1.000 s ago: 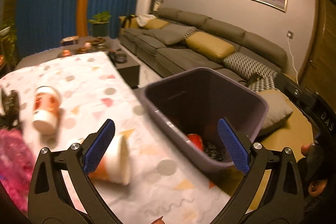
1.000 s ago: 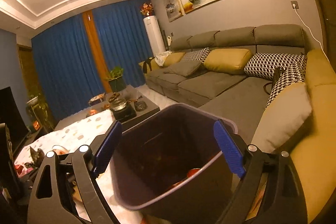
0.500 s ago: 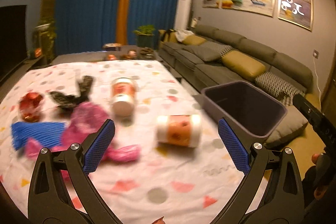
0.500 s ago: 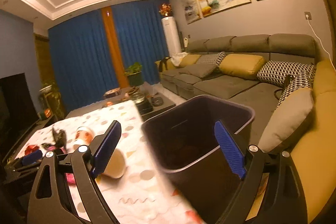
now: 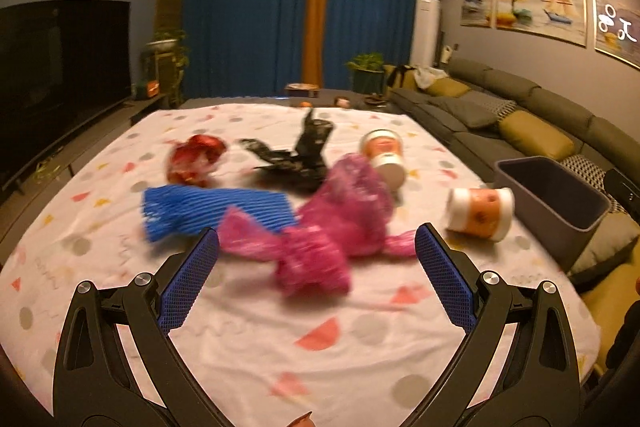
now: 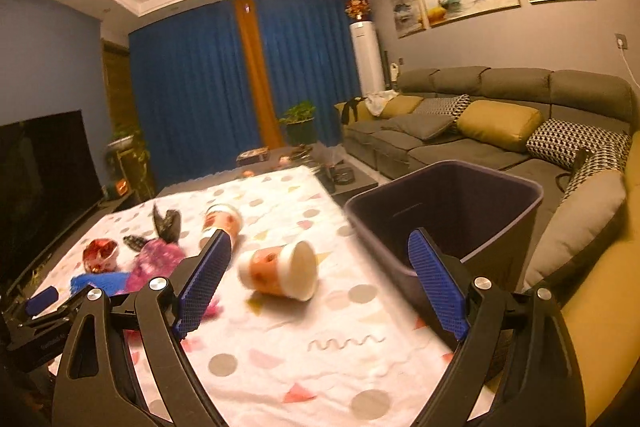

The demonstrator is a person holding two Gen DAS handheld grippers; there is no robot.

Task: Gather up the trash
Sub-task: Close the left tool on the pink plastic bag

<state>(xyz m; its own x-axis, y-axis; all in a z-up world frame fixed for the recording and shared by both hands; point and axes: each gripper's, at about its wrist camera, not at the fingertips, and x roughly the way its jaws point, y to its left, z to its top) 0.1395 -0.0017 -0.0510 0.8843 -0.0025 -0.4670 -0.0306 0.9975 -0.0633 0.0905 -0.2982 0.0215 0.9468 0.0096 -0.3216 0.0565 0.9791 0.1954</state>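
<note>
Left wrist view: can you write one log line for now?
left hand-held gripper: open, empty | nearest: pink mesh bag | bin: right of table | cups: lying down

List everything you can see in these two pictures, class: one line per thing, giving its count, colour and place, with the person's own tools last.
paper cups: two, orange and white, on their sides on the table near the bin
pink mesh wrap: one crumpled heap, mid-table
blue foam net: one, left of the pink heap
red foil wrapper: one, far left of the pile
black wrapper: one, behind the pink heap
bin: one, dark grey, at the table's right edge
table: one, white dotted cloth
sofa: one, grey, with yellow and patterned cushions, by the right wall
television: one, black, left wall
left gripper: fingers apart, holding nothing, above the pink heap
right gripper: fingers apart, holding nothing, near the bin
</note>
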